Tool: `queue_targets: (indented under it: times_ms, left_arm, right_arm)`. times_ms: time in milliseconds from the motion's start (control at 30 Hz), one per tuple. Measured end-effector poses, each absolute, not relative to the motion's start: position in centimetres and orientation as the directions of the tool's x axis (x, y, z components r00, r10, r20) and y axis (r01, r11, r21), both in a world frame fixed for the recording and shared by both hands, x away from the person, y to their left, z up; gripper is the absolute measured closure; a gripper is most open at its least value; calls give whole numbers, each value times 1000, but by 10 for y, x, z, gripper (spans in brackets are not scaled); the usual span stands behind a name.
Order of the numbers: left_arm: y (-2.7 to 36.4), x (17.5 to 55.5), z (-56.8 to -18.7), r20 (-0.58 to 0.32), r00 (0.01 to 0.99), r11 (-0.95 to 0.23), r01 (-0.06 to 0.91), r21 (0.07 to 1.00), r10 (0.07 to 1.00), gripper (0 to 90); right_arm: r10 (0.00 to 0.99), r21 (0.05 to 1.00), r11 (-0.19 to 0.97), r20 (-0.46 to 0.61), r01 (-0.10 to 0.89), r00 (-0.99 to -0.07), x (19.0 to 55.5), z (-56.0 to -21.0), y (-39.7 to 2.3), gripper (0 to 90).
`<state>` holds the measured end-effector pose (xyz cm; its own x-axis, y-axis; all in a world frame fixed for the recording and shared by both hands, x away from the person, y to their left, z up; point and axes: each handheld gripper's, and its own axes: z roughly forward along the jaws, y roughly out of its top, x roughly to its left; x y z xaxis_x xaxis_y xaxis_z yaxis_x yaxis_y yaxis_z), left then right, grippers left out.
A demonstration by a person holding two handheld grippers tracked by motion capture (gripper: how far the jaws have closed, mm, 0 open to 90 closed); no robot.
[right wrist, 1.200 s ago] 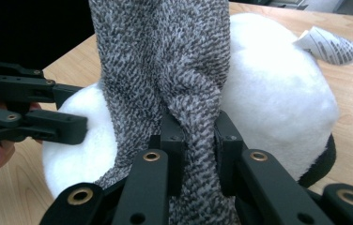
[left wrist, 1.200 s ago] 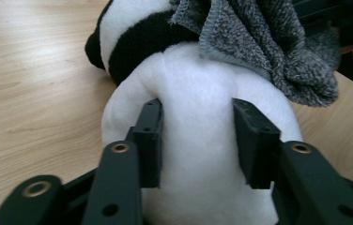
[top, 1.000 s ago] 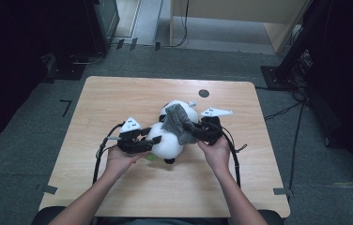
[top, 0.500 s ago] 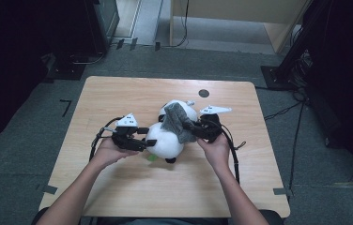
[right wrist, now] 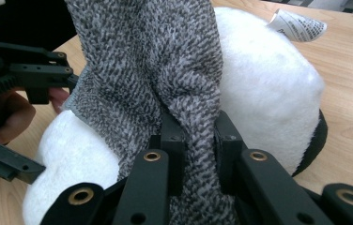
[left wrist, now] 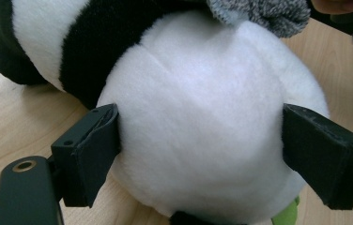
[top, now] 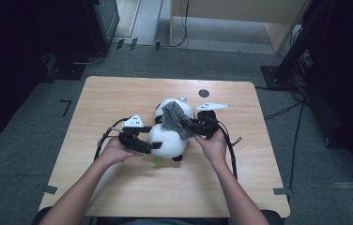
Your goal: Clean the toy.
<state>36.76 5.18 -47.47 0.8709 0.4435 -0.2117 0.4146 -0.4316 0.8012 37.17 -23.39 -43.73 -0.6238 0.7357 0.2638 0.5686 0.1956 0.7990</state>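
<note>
Step in hand: working a grey knit piece [top: 174, 119] on a panda plush [top: 167, 138], which lies on its side near the middle of the wooden table [top: 118, 93], between the two hands.

Right gripper [right wrist: 198, 140]: jaws narrow, pinched tight on a gathered fold of the knit piece, with the cloth rising from the pads and draping over the toy's white body. Sewn-in label [right wrist: 299, 26] at the far end of the plush, lying free.

Left gripper [left wrist: 200, 154]: jaws spread wide, having just been opening, with the round white bulge of the plush between them. Pads close against the fur on either side, brushing it at most, not squeezing (no dent in the pile). Small green part [left wrist: 287, 218] of the toy beneath, at the table.

Judged stage: mid-way, one tool anchoring the cloth while the other resets its hold on the toy.

Next move, as judged: closing the wide jaws on the white bulge to pin the plush, then drawing the knit along the body with the right tool, slowly enough that the pinched fold does not slip out.

Containers: nearest thing to one is the knit piece itself, possibly a sock or cap. Whether hollow, and whether any part of the toy sits inside it rather than merely under it, hard to tell from these angles.
</note>
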Motion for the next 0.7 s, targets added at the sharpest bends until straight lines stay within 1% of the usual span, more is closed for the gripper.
queue_targets:
  times_ms: [33,133,233,300,367,500,567,600,633,700]
  left_arm:
    - [51,368,-476,-226,868,-432,426,795,441,189]
    - [50,366,-477,-229,860,-427,438,791,456,345]
    - [51,365,-473,-257,841,-410,471,781,476,506]
    - [52,365,-470,-264,834,-392,476,787,484,573]
    - [53,364,-468,-277,820,-362,489,794,501,591]
    - [54,365,-459,-291,779,-294,511,808,555,616]
    - [56,367,-455,-332,752,-259,547,796,569,618]
    - [57,368,-454,-376,730,-224,579,784,570,618]
    - [58,368,-453,-388,724,-218,588,779,570,618]
    - [57,368,-451,-381,723,-222,587,778,575,619]
  right_arm:
    - [736,800,197,262,567,-624,372,-438,-233,797]
    - [739,803,190,262,565,-621,373,-439,-232,797]
    - [739,805,174,274,567,-615,371,-436,-233,798]
    - [731,809,144,301,570,-612,367,-430,-236,799]
    - [709,823,121,320,555,-629,358,-420,-239,798]
    - [672,848,129,307,514,-674,338,-405,-238,798]
    - [654,853,139,304,504,-693,329,-403,-237,798]
    - [648,853,136,308,504,-696,326,-403,-236,798]
    - [633,852,126,325,507,-703,323,-405,-235,798]
    - [608,856,120,338,504,-718,320,-408,-232,798]
